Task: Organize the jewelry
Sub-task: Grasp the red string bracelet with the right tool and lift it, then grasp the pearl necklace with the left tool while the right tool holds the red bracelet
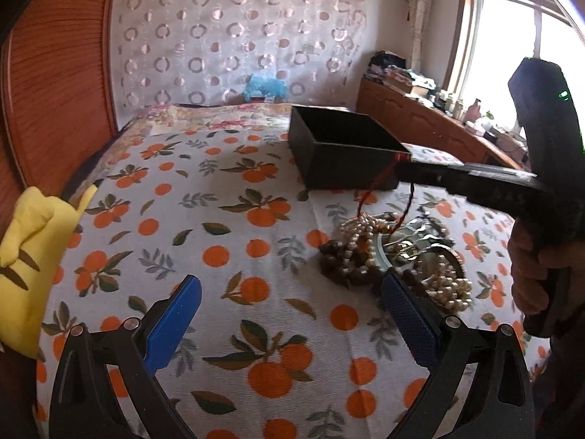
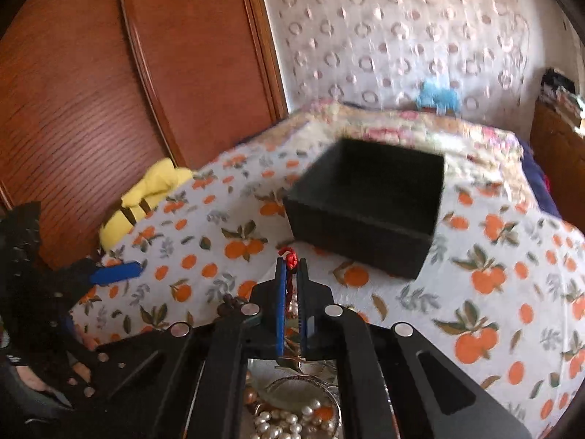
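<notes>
While the right gripper point(image 2: 291, 269) is clenched on a red cord point(image 2: 290, 256), the left gripper point(image 1: 290, 303) hangs released over the bedspread point(image 1: 219, 256), its blue pads point(image 1: 175, 323) wide apart and holding nothing. The cord's knotted end pokes out past the right fingertips, and its length runs down between the pads toward the jewelry below. In the left view the cord point(image 1: 369, 190) drops from the right gripper's point(image 1: 404, 161) tip, which sits just by the near corner of the black box point(image 1: 340, 146), down into the jewelry pile point(image 1: 395, 252) — pearl strands, dark wooden beads and metal bangles heaped on a small round plate point(image 1: 380, 256) on the orange-printed spread. The pile lies just in front of the box and near the left gripper's right-hand pad. The box is open at the top; its inside looks dark, and no contents can be made out. A yellow plush point(image 1: 25, 256) lies at the bed's edge by the wooden wardrobe point(image 1: 55, 73), well apart from the pile.
</notes>
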`<state>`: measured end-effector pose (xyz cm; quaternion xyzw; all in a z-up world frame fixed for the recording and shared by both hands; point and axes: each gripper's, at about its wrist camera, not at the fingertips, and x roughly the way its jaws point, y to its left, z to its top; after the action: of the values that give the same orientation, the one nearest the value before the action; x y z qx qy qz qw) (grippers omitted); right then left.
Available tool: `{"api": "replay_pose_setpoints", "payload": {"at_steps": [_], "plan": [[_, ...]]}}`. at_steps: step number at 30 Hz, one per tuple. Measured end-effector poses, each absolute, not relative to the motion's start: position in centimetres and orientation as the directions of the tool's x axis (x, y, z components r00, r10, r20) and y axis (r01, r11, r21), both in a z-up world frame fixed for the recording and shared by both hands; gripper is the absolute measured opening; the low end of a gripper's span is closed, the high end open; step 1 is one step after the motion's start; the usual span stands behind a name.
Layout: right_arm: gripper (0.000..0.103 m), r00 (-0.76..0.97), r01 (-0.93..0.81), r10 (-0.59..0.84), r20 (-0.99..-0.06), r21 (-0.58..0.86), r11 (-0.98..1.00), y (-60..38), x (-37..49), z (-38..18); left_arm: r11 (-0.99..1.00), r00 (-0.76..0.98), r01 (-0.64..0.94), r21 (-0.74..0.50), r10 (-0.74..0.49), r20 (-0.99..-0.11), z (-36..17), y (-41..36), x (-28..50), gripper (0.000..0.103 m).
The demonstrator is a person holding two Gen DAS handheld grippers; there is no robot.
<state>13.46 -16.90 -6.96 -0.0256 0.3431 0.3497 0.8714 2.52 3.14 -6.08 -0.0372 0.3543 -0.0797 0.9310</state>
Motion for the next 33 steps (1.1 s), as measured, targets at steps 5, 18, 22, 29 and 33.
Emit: {"api": "replay_pose_setpoints", "payload": {"at_steps": [5, 18, 22, 29, 33], "plan": [[0.006, 0.567, -0.644, 0.605, -0.56, 0.157, 0.749, -17.6, 12.2, -4.3, 0.979, 0.735, 0.152, -0.132, -0.202, -0.647, -5.7, 2.2, 2.7, 0.094], [0.006, 0.64, -0.615, 0.571, -0.514, 0.103, 0.782, -20.9, 10.8, -1.3, 0.95, 0.676, 0.277, -0.143, -0.298, -0.674, -5.1, -1.1, 6.0, 0.069], [0.006, 0.653, -0.585, 0.544, -0.527, 0.105, 0.804, -22.3, 10.9, -2.2, 0.938, 0.643, 0.316, -0.144, -0.323, -0.694, -5.5, -2.2, 7.5, 0.06], [0.006, 0.661, -0.537, 0.519, -0.543, 0.141, 0.832, -24.8, 11.1, -3.9, 0.925, 0.579, 0.339, -0.173, -0.35, -0.736, -6.9, -3.7, 10.0, 0.06], [0.006, 0.665, -0.515, 0.506, -0.548, 0.154, 0.843, -25.9, 11.1, -4.6, 0.916, 0.554, 0.335, -0.219, -0.38, -0.741, -7.4, -4.0, 11.2, 0.059]]}}
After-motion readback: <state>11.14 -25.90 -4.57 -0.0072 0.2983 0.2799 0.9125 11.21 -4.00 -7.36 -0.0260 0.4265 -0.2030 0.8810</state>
